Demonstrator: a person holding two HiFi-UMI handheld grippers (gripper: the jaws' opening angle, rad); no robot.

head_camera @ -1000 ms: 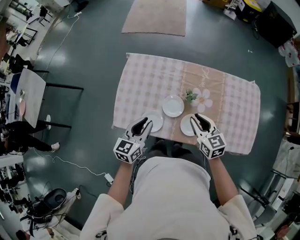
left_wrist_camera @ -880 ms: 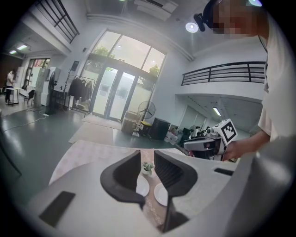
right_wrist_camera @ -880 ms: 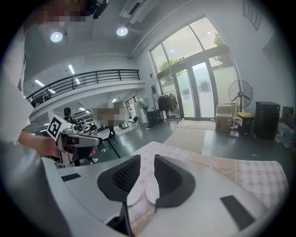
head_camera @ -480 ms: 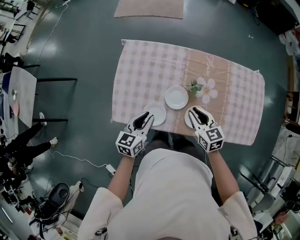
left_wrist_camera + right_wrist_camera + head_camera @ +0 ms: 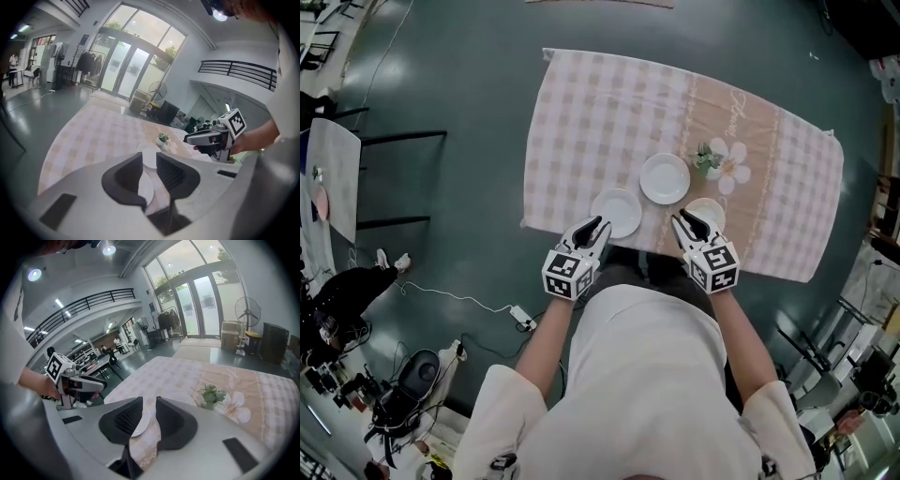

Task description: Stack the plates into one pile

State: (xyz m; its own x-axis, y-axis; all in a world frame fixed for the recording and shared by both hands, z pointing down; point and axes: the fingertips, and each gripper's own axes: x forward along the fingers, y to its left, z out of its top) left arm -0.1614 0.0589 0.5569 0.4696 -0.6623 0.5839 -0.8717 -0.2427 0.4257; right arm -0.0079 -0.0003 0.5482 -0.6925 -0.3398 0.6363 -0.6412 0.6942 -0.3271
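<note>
Jaws are held slightly apart on nothing at the left gripper (image 5: pixel 592 228) and right gripper (image 5: pixel 682 225), past which the left plate (image 5: pixel 616 212) is seen well left of the plant (image 5: pixel 706 157), the right plate (image 5: pixel 710 212) just before it, the middle plate (image 5: pixel 665 178) beside it.

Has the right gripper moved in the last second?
Yes. The right gripper earlier overlapped much of the right plate; now it sits back toward the near edge of the tablecloth, leaving that plate mostly uncovered.
</note>
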